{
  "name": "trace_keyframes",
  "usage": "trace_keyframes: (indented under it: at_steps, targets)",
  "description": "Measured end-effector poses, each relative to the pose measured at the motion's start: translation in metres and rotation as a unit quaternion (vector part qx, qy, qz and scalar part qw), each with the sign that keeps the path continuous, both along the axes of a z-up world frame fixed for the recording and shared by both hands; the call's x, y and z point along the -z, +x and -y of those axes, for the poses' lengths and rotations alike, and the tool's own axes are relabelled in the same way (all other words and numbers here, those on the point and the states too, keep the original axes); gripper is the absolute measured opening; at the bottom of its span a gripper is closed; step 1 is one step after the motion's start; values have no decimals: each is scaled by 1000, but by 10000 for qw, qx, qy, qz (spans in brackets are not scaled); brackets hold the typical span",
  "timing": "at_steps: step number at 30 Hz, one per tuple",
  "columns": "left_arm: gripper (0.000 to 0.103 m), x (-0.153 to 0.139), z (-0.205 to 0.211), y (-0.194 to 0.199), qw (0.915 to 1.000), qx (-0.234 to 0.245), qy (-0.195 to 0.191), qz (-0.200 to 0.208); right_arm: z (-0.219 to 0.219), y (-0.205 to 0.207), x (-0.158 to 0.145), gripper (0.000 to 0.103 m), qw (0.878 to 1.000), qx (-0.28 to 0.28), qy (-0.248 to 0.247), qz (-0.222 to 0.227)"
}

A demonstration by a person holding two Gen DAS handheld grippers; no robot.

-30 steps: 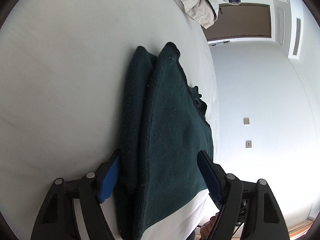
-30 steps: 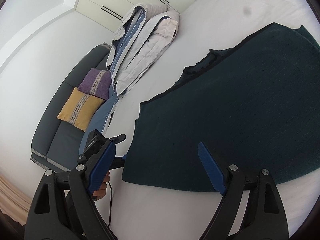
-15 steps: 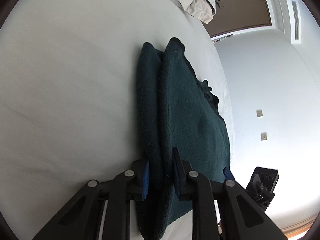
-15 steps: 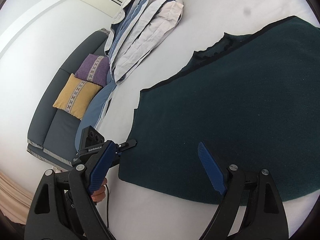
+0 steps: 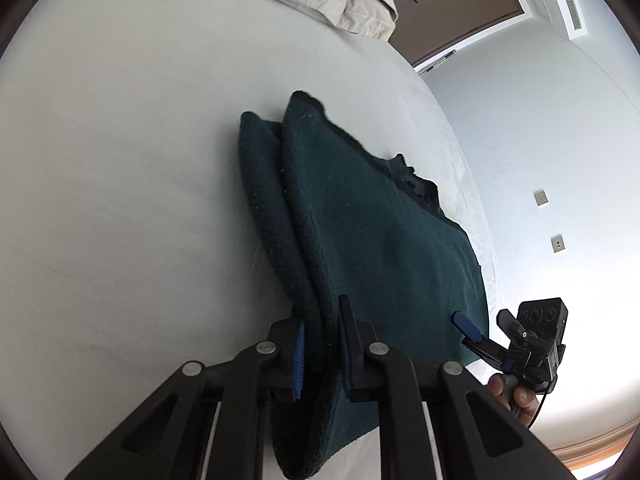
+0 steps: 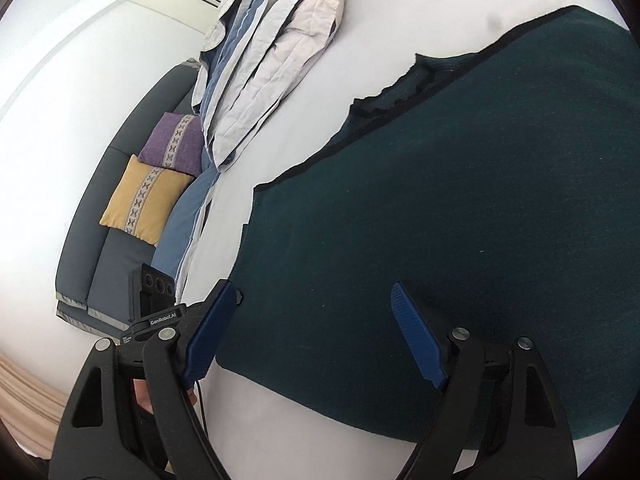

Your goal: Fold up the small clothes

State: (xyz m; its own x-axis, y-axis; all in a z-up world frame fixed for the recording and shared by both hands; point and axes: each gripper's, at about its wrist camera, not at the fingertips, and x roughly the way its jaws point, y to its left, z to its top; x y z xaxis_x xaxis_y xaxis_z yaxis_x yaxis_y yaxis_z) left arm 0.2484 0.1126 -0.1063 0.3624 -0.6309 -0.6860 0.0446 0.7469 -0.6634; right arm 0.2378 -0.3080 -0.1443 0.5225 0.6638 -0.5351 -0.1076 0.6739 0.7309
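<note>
Dark green knit garment (image 5: 372, 240) lies flat on the white bed (image 5: 120, 200), doubled along one side. Left wrist view alone shows that doubled edge: left gripper (image 5: 322, 354) closing, pads pinching the fold. Right wrist view alone shows a grey sofa (image 6: 104, 248) with yellow cushion (image 6: 144, 200) and folded duvet (image 6: 272, 60) beyond the garment. Right gripper (image 6: 312, 336) spread wide, closing slightly, over the garment's near hem, nothing pinched. Bare sheet surrounds the garment.

Left wrist view: close above white bed (image 5: 120, 200), looking down along dark green garment (image 5: 380, 240) toward door (image 5: 460, 4). Right wrist view: close, facing sofa (image 6: 120, 240). Shared: garment, bed, folded duvet (image 6: 272, 60)
</note>
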Motion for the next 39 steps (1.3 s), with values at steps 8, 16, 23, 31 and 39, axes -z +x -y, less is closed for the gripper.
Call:
trace_keyframes:
  at_steps: [8,16,23,31,39]
  targets:
    - [14,-74,115,16,9948,759,436,519,51,20,-10,80,9988,155,455,6]
    - [17,-5,260,17,9924,1207,239,-16,122,44,0,81,9912,502,1182,-334]
    - [56,-27,253,-9,9941,972,-392,277,134,47,13,80,9909,351,1177,-553]
    - [66,-23,226,-48,9934,829,-729,304,98,62,16,80,9883,-67,1100,-1052]
    - [66,-8,232,-96,9893,1209,-528,627,68,83,17,79,9832,-423,960,-1495]
